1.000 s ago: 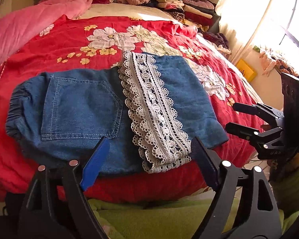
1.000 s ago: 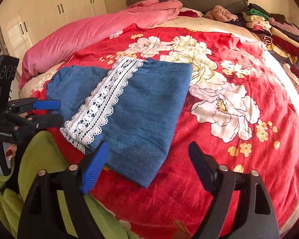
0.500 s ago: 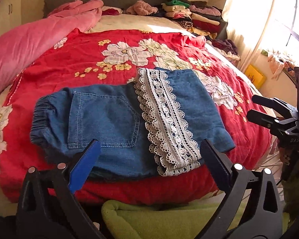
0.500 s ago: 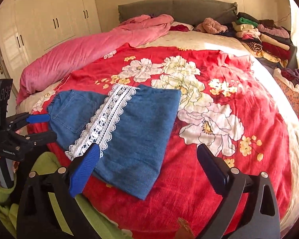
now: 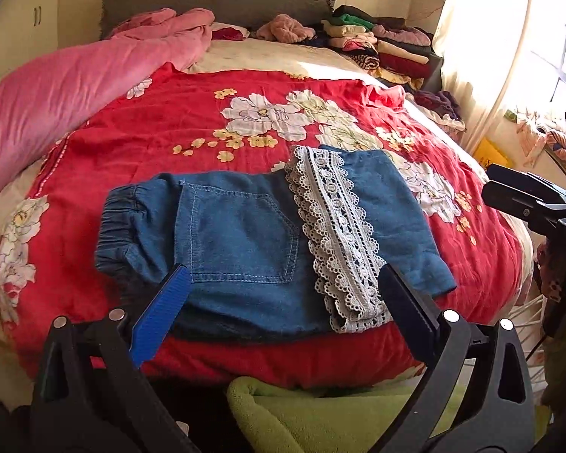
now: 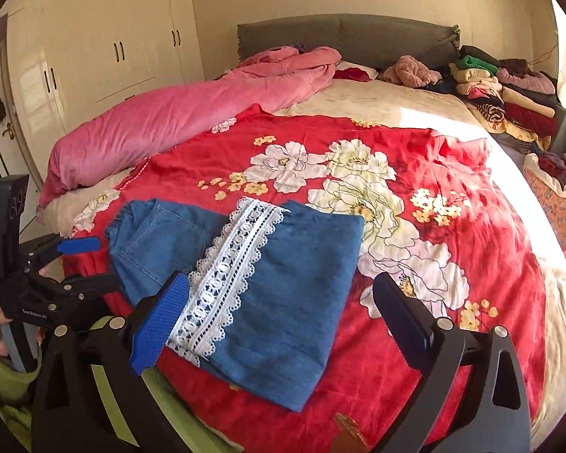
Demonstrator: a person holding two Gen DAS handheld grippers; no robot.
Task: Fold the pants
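Centrally, a red floral bedspread [image 6: 452, 226] is shown covering the bed, with a pink duvet [image 6: 177, 120] bunched along its far left side. Folded denim pants [image 5: 253, 241] with a white lace band [image 5: 336, 234] are laid flat near the front edge. Both the left gripper [image 5: 283, 313] and right gripper [image 6: 279, 313] are held spread wide above the pants, with nothing pinched.

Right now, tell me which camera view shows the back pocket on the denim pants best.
The left wrist view: the back pocket faces the camera nearly whole, its stitching clear. In the right wrist view the same pocket lies off to the side, slanted, its lower part hidden behind the blue pad.
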